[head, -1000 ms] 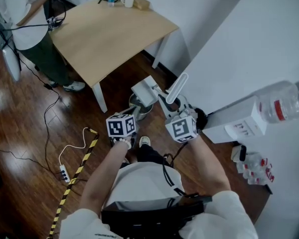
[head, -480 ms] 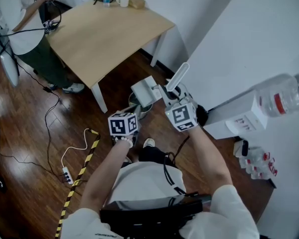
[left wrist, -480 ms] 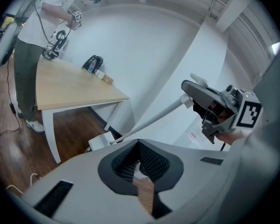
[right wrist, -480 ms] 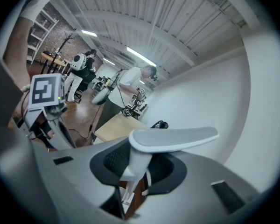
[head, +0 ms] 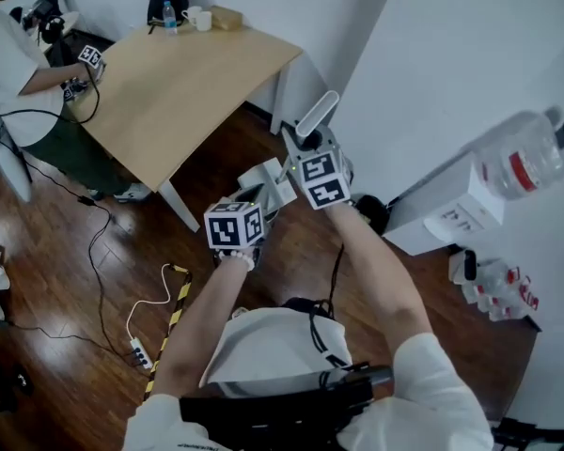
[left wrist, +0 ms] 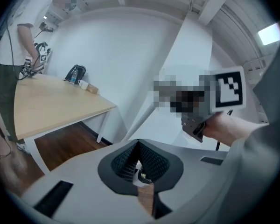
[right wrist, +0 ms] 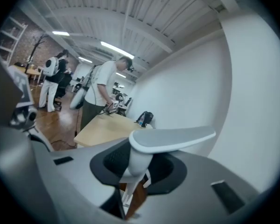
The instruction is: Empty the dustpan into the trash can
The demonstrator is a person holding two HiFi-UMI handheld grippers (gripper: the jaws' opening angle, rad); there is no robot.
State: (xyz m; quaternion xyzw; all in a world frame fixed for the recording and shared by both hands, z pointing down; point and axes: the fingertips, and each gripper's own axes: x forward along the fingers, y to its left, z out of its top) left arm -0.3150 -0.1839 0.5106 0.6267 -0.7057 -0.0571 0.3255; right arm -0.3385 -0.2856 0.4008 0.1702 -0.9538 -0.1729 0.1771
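My right gripper [head: 305, 147] is shut on the white dustpan handle [head: 316, 115], which sticks up and away from it. In the right gripper view the handle [right wrist: 170, 136] runs across between the dark pads [right wrist: 113, 160] of the right gripper [right wrist: 133, 168]. The dustpan's pan [head: 263, 178] hangs low to the left, just beyond my left gripper [head: 252, 198]. In the left gripper view the left gripper [left wrist: 138, 149] has its pads [left wrist: 151, 161] meeting at the tips, with nothing clear between them. The trash can shows in no view now.
A wooden table [head: 183, 78] stands at the far left, a person [head: 19, 73] beside it, a bottle and cups at its back edge. A white wall corner [head: 385, 111] rises right of the dustpan. A white box [head: 446, 216], a water jug [head: 522, 163], floor cables and striped tape [head: 174, 313] lie around.
Both grippers rose and moved away from me, carrying the dustpan up toward the wall corner. The metal trash can that showed below the pan is now out of sight.
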